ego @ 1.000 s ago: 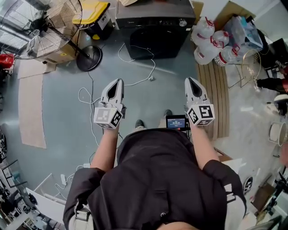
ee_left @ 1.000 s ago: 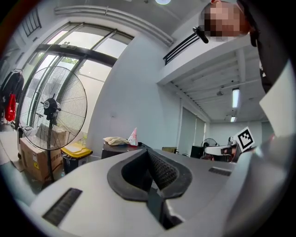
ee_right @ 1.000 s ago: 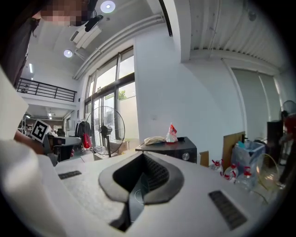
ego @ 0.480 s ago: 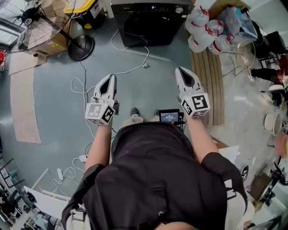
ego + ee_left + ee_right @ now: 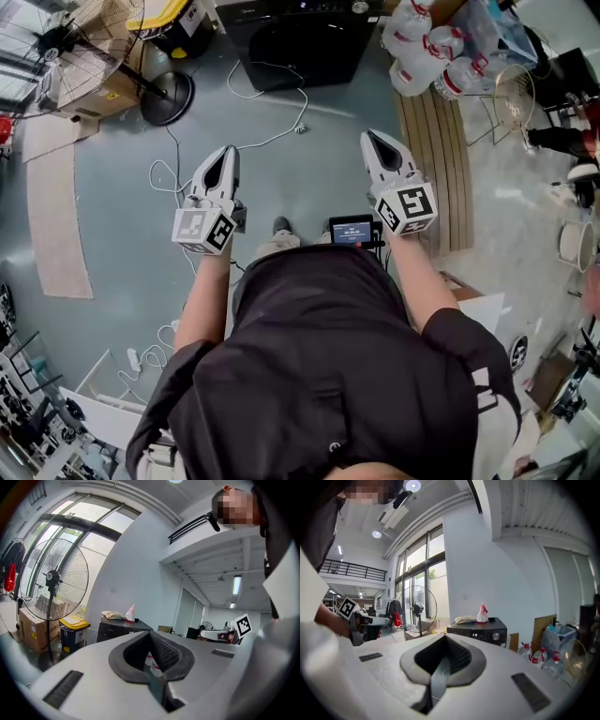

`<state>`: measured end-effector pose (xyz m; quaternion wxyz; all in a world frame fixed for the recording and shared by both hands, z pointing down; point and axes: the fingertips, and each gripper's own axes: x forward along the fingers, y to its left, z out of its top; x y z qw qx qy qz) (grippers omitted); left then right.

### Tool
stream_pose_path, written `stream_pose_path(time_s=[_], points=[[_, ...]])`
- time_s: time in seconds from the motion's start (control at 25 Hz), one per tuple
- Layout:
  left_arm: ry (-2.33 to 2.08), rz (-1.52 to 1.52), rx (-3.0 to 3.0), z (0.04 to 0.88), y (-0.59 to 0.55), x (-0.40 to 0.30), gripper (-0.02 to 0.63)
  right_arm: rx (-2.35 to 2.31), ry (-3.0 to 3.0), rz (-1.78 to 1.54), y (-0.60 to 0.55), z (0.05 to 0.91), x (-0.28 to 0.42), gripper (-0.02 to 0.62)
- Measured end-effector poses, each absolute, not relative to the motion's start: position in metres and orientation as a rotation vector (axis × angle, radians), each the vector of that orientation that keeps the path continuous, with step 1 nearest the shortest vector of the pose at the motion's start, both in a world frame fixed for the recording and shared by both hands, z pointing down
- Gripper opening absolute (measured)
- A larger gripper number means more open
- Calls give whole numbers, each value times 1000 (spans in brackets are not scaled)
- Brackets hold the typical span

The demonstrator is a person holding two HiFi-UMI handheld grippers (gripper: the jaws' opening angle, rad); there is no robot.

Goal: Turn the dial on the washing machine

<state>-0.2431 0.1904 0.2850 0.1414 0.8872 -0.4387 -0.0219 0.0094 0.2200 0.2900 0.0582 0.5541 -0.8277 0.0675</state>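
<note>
Floor (image 5: 319, 164) beneath left gripper (image 5: 227, 155), right gripper (image 5: 373, 141): both closed, empty

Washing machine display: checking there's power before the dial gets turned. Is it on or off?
On. The right gripper view shows lit digits on the display of the washing machine, beside its dial.

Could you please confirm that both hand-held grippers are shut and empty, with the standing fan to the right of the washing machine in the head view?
Not quite: the head view shows the standing fan to the left of the washing machine, not the right. The left hand-held gripper and right hand-held gripper are indeed shut and empty.
</note>
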Motion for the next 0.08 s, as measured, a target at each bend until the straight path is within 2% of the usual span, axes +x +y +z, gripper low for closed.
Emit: stream_pose_path(time_s=[0.08], points=[[-1263,-55,2570,284,193,-240,-5,1686,-2508,205,221,290,15,2]])
